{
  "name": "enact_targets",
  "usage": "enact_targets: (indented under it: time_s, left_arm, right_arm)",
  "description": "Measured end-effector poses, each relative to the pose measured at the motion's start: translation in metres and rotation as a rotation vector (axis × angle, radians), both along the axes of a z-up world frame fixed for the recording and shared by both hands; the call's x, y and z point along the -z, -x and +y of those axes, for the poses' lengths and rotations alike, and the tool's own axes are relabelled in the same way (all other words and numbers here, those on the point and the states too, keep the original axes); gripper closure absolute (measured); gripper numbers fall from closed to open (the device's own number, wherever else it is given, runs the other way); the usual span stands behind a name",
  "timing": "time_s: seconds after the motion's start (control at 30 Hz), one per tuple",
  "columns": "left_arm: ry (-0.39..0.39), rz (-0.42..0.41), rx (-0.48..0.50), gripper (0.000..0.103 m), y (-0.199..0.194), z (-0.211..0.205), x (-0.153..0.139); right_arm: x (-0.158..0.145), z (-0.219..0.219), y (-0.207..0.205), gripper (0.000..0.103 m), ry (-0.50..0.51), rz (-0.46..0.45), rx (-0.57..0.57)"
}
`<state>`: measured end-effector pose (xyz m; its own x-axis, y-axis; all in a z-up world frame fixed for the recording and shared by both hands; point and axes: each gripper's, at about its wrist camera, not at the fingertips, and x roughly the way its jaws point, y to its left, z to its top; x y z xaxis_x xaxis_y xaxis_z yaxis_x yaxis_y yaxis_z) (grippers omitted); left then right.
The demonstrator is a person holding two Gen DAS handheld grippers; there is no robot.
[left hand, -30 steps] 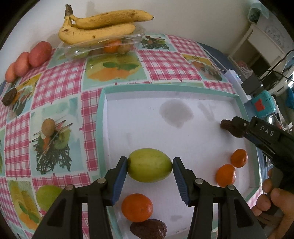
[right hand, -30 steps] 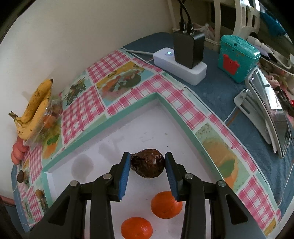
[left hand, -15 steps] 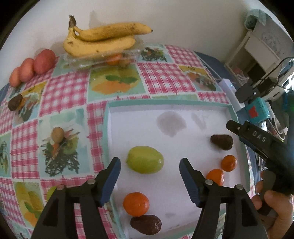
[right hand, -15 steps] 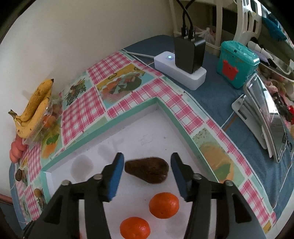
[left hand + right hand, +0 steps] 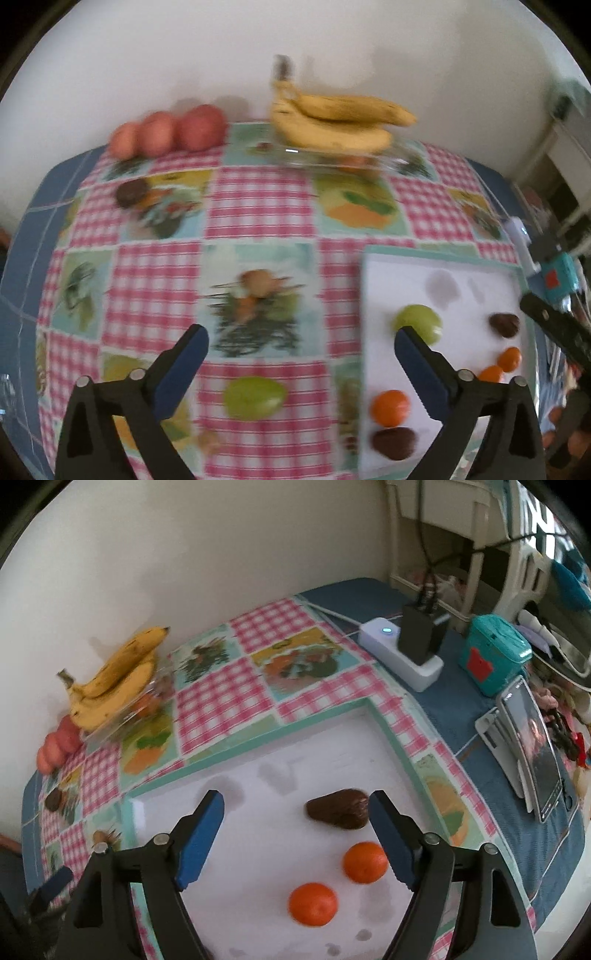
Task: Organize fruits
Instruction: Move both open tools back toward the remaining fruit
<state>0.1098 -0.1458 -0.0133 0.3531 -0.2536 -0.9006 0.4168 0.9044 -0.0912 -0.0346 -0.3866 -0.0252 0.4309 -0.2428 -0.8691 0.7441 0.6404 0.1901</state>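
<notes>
1. Fruits lie in two groups: some on the white tray [image 5: 388,280], the rest on the checked tablecloth [image 5: 258,206].
2. On the tray we see a green mango [image 5: 419,320], smooth and oval, a lone orange tangerine [image 5: 389,407], a dark wrinkled avocado [image 5: 393,442] just below it, a second dark avocado [image 5: 338,809] near the tray's right rim, and two tangerines [image 5: 365,862] close together beside that one.
3. Off the tray, a second green mango [image 5: 255,398] lies on the cloth, blurred in our left wrist view.
4. Far back by the wall, spotted yellow bananas [image 5: 332,123] rest on a clear plastic box [image 5: 332,158], with three reddish fruits [image 5: 170,134] in a row to their left and a small dark fruit [image 5: 130,192] in front of those.
5. Our left gripper [image 5: 299,347] is spread wide and holds nothing; it hangs over the cloth, with the loose mango below and between its fingers.
6. Our right gripper [image 5: 295,808] is also spread wide and empty, above the tray, with its right finger [image 5: 388,834] just beside the avocado.
7. A white power strip [image 5: 400,653] and a teal box [image 5: 495,653] sit on the blue cover beyond the cloth.
</notes>
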Motion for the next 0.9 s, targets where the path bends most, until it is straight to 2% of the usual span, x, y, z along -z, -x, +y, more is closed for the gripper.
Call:
enact_targets:
  time_s: [0.07,0.13,0.37,0.73,0.9]
  left_arm:
    - [-0.019,-0.02,-0.043,0.0,-0.007,0.02,-0.003]
    - [-0.034,-0.045,-0.092,0.0,-0.012,0.039,-0.007]
    - [-0.014,-0.085,-0.22,0.0,-0.02,0.099,-0.022]
    - [0.038,-0.113,-0.314,0.0,-0.014,0.147,-0.035]
    - [0.064,-0.104,-0.343,0.0,-0.011,0.162,-0.034]
  right_arm:
    - [-0.002,0.009,-0.003,0.018,0.0,-0.006,-0.017]
    - [-0.004,0.021,-0.004,0.009,-0.003,-0.012,-0.048]
    - [-0.013,0.065,-0.007,0.009,0.001,-0.04,-0.158]
    - [-0.032,0.115,-0.025,0.009,0.011,-0.101,-0.268]
    - [-0.035,0.141,-0.038,0.009,0.01,-0.081,-0.354]
